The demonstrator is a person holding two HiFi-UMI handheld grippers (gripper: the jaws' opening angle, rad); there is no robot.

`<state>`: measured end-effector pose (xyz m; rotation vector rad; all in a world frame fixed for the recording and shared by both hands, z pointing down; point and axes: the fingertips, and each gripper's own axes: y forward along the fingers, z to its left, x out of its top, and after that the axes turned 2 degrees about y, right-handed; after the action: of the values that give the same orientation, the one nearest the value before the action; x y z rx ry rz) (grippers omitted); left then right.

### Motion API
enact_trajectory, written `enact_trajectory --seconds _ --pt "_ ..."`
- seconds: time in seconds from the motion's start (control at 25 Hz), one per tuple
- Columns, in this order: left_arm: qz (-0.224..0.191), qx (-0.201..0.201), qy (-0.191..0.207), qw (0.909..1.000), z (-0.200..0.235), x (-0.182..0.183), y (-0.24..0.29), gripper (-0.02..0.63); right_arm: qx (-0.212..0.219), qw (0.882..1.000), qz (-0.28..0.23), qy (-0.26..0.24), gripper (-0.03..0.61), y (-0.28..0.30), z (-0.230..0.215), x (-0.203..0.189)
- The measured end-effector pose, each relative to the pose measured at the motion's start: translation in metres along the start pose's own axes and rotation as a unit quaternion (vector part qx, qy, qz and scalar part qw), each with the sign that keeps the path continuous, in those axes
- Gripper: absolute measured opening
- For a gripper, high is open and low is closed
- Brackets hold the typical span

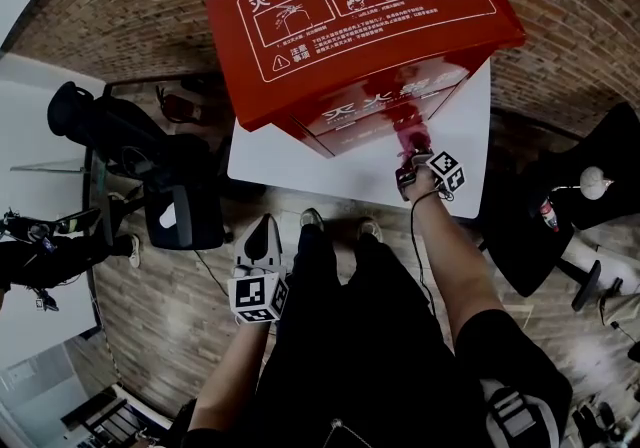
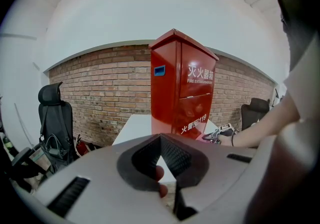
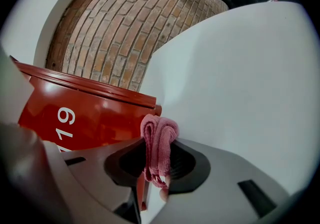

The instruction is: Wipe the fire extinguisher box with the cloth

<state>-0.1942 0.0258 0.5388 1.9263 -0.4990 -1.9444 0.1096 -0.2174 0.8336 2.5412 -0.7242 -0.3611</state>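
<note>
The red fire extinguisher box (image 1: 360,26) stands upright on a low white platform (image 1: 350,171), with white Chinese print on its top. My right gripper (image 1: 412,161) is shut on a folded pink cloth (image 1: 410,143) and holds it against the bottom of the box's front. In the right gripper view the cloth (image 3: 159,140) sticks out between the jaws of the right gripper (image 3: 159,160), beside the box's lower corner (image 3: 85,113). My left gripper (image 1: 264,232) hangs low by the person's legs, away from the box (image 2: 182,93). The left gripper (image 2: 167,160) is shut and holds nothing.
A brick wall (image 1: 120,16) runs behind the box. A black office chair (image 1: 150,166) with cables stands to the left, and another dark chair (image 1: 560,206) to the right of the platform. The person's feet (image 1: 340,226) are at the platform's near edge, on a wooden floor.
</note>
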Motion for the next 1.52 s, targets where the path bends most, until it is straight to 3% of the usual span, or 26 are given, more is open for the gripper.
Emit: enact_trajectory --seconds 0.48,1.52 --pt "-0.009 -0.006 0.003 0.9999 -0.003 0.005 0.001 0.028 0.053 0.998 -0.009 0.036 0.107 -0.013 0.027 -0.001" --pt "-0.025 -0.025 0.007 0.9994 -0.018 0.012 -0.004 0.028 0.123 0.990 -0.008 0.071 0.107 -0.049 0.093 -0.003"
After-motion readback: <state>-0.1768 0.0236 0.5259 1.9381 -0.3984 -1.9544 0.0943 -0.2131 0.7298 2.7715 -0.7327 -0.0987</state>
